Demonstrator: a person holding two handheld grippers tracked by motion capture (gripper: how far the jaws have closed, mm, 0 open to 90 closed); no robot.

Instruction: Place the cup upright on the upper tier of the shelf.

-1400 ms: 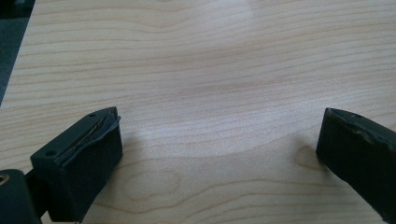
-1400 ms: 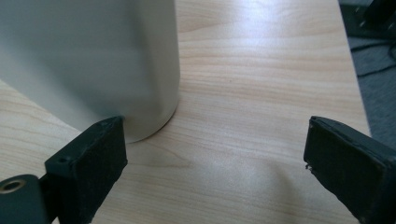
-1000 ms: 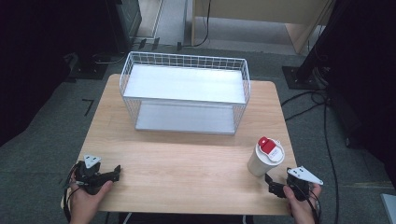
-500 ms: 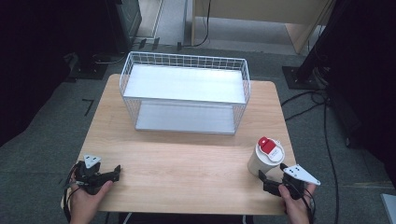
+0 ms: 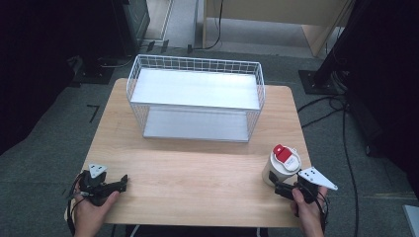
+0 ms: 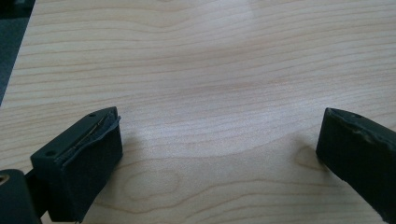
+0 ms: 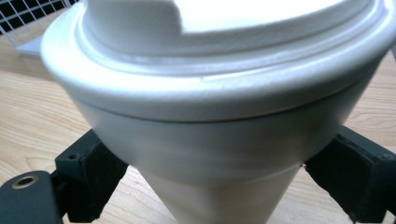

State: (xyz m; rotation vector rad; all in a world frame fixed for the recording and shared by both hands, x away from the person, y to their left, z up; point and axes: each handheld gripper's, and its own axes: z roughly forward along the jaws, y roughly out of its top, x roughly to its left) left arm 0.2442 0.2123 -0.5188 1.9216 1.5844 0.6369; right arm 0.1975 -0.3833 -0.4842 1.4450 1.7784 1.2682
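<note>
A white paper cup [image 5: 281, 163] with a white lid and a red tab stands upright near the table's front right corner. My right gripper [image 5: 276, 189] reaches it from the front edge. In the right gripper view the cup [image 7: 210, 116] looms close, and the two black jaws of the right gripper [image 7: 215, 186] touch its lower wall on either side. My left gripper [image 5: 122, 182] rests at the front left of the wooden table [image 5: 197, 182]. The left gripper [image 6: 219, 154] has its jaws wide apart over bare wood, with nothing between them.
A white wire basket [image 5: 195, 59] with a flat white bottom stands across the back half of the table. Grey carpet, cables and dark stands surround the table. Bare wood lies between the two grippers.
My right gripper has slid forward and left from the front right corner until its jaws took the cup between them. The cup has stayed in place. The left gripper has not moved.
</note>
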